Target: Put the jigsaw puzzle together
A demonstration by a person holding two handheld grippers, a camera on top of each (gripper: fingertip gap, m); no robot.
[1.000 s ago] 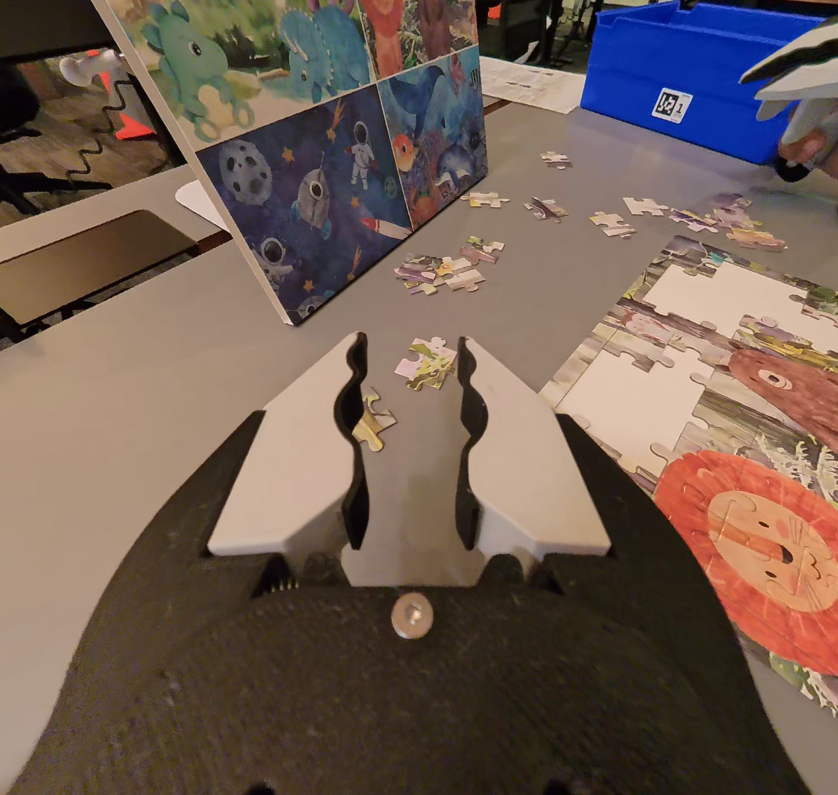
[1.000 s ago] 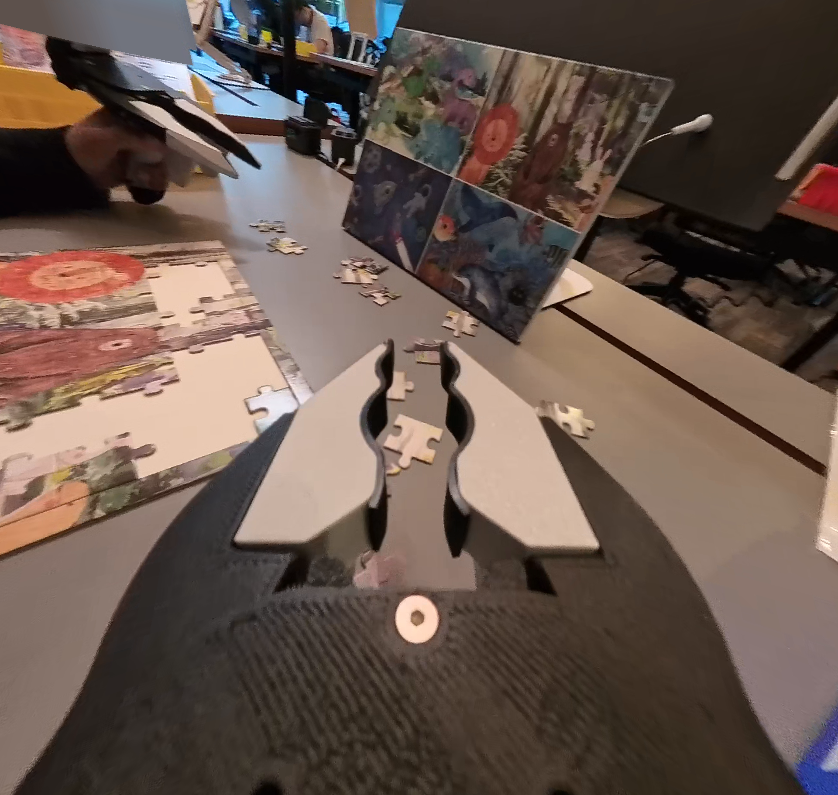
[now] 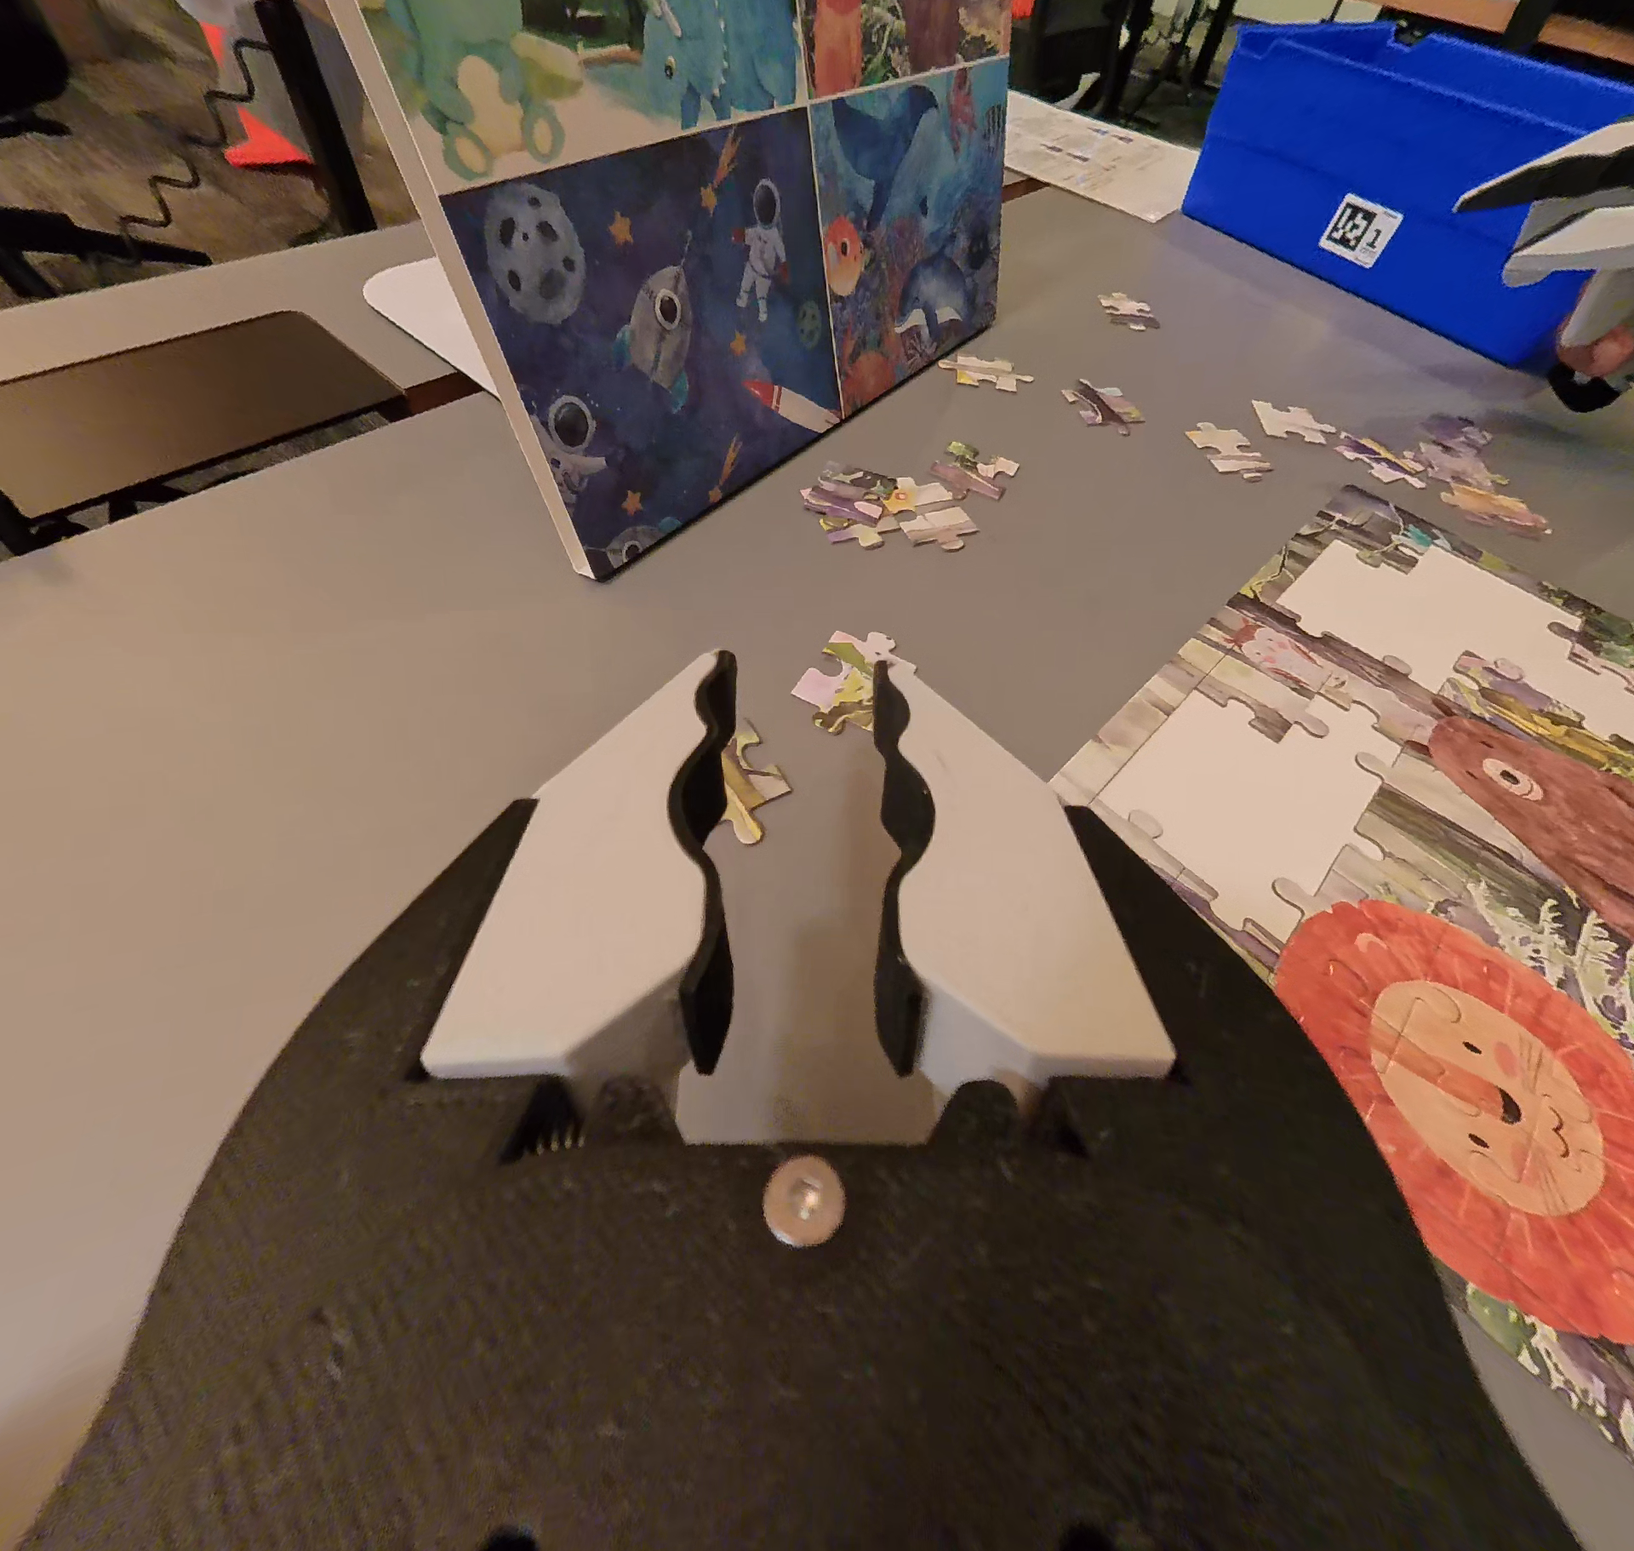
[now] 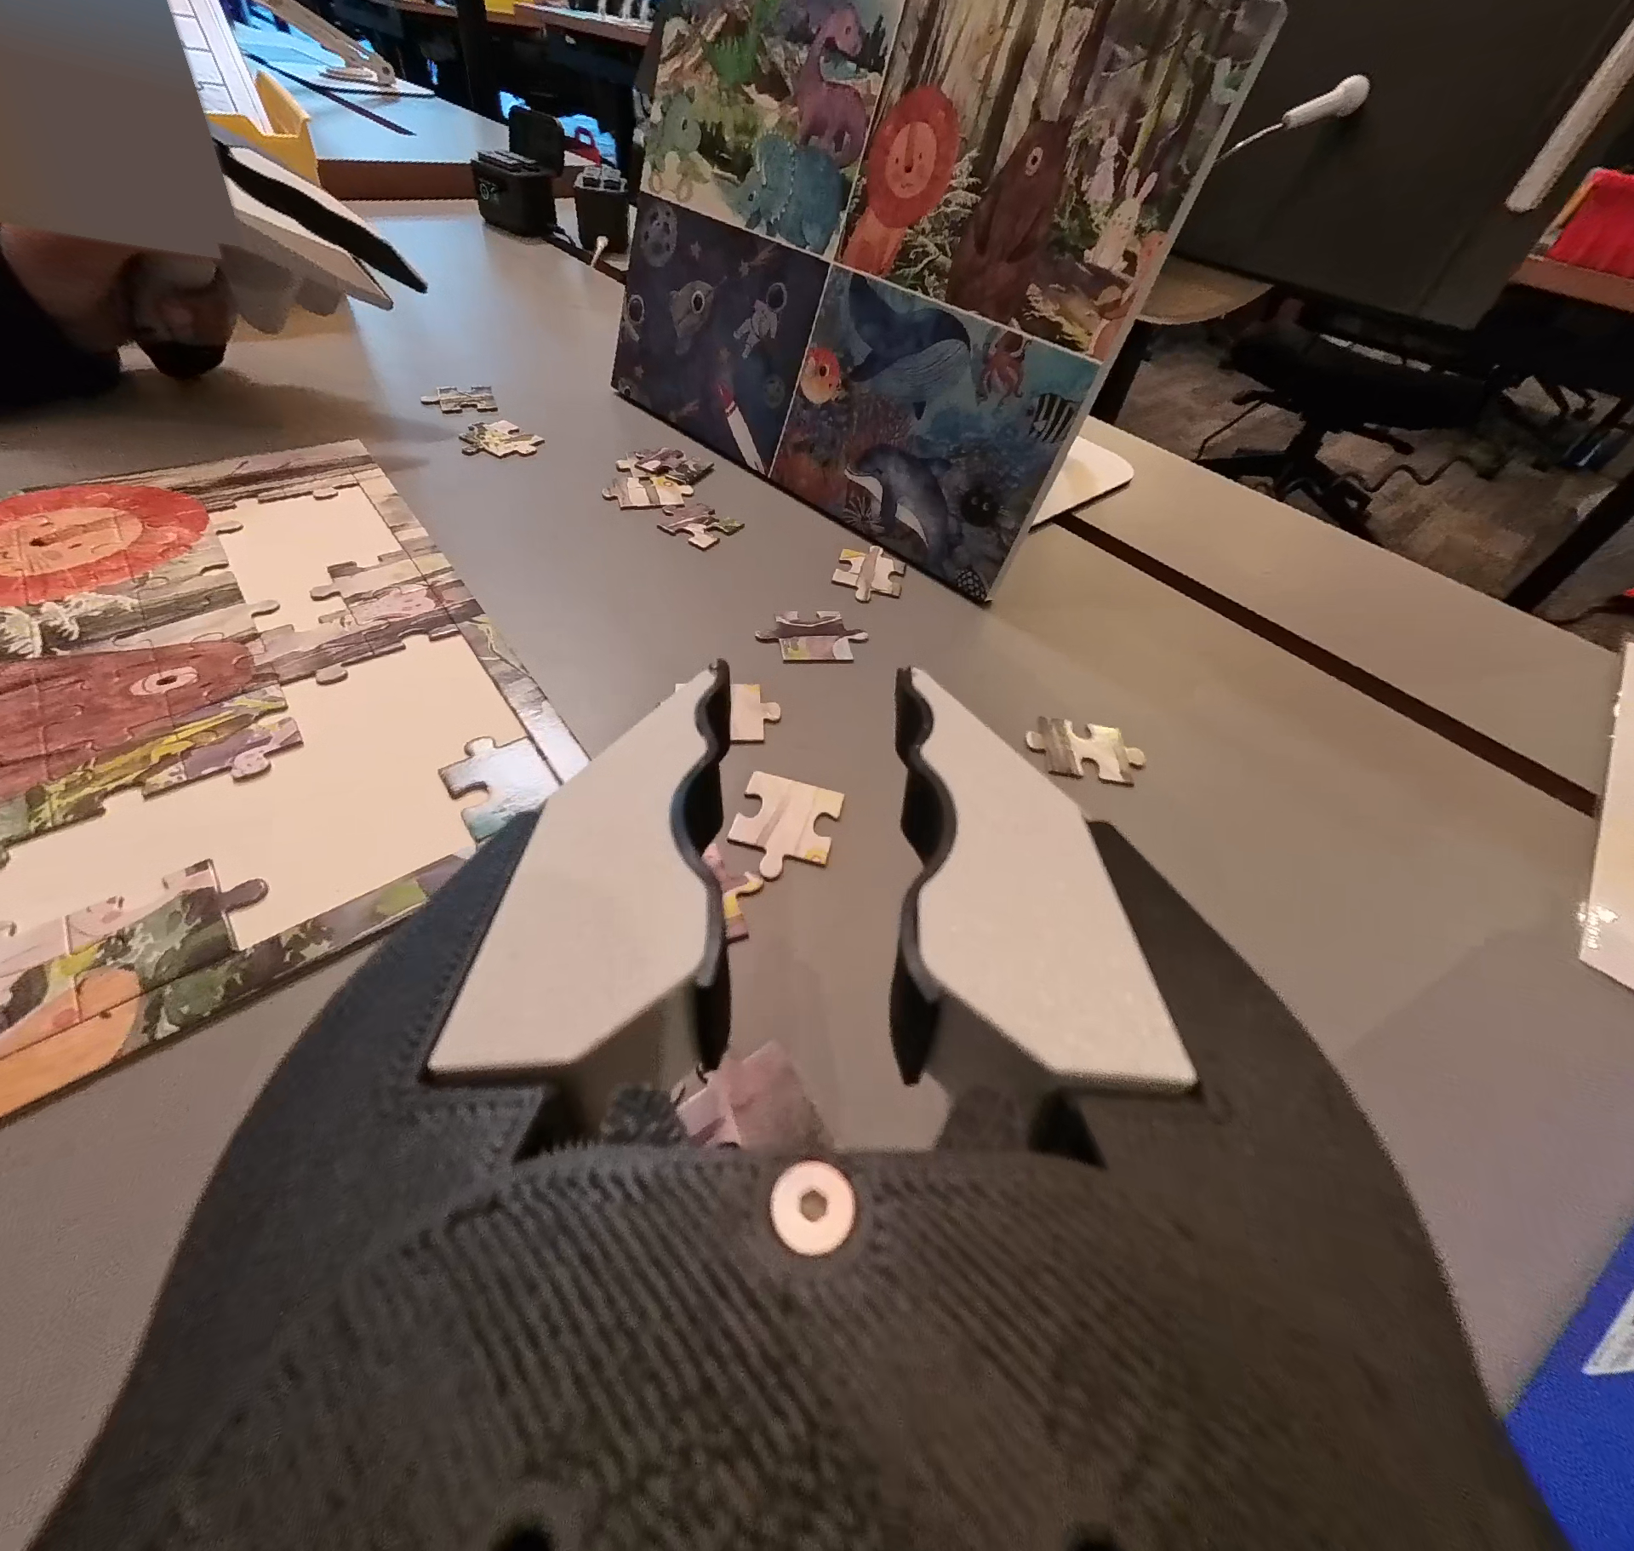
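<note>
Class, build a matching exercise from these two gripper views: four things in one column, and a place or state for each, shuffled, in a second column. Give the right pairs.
Things:
1. picture board
2. blue bin
3. puzzle
4. pale loose piece

Places or states:
A. lies flat, partly filled, with white gaps
B. stands tilted on the table
C. lies on the table between the open fingers of the right gripper
D. sits at the table's far edge in the left wrist view

Pairs: 1-B, 2-D, 3-A, 4-C
</note>
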